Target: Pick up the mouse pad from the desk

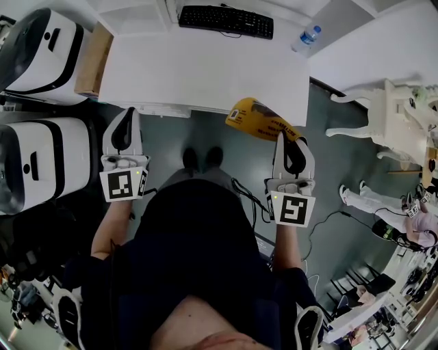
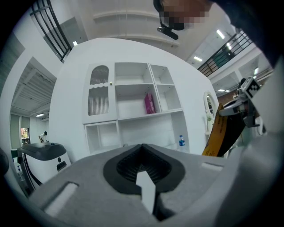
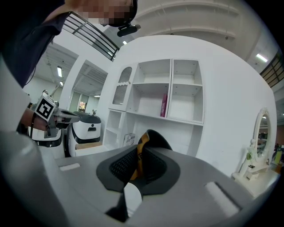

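The yellow mouse pad with a black underside hangs in the air just off the front edge of the white desk. My right gripper is shut on its near end. In the right gripper view the pad's yellow edge stands upright between the dark pads of that gripper. My left gripper is held level to the left of the desk's front edge; it is shut with nothing in it. The left gripper view also shows the mouse pad hanging at the right.
A black keyboard and a water bottle lie at the desk's far edge. Two white machines and a cardboard box stand to the left. A white ornate table and a person are to the right. A white shelf unit faces me.
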{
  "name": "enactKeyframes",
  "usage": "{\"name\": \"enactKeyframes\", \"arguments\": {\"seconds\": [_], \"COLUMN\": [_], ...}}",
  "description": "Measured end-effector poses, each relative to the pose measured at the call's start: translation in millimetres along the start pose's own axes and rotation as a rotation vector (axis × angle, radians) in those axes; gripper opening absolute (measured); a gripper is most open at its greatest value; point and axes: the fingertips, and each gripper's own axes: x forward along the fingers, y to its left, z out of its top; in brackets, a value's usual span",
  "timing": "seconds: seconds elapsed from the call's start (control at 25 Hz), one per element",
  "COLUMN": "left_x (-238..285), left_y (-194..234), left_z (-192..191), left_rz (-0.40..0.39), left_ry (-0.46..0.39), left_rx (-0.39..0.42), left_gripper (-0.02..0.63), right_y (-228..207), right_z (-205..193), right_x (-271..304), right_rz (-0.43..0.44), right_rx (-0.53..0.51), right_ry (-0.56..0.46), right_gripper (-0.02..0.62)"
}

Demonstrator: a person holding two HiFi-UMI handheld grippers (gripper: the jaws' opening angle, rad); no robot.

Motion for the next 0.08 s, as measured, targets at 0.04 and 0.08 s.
{"name": "enactKeyframes", "arguments": {"seconds": [0.04,0.08], "left_x": [-0.5,-0.9], "left_y": [-0.3,-0.5], "left_z": [-0.4,-0.9], "left_rz": [0.001,0.002], "left_ry": [0.0,0.001], "left_rx": [-0.001,-0.001], "left_gripper": [0.0,0.0], "right_y": [-0.2,-0.5], "right_z": [-0.2,-0.4], "right_x": [0.0,0.0], "right_rz": [0.001,0.003], "right_rx": [-0.001,-0.001], "right_ry": [-0.001,-0.002], "right_gripper": [0.018,0.018]}}
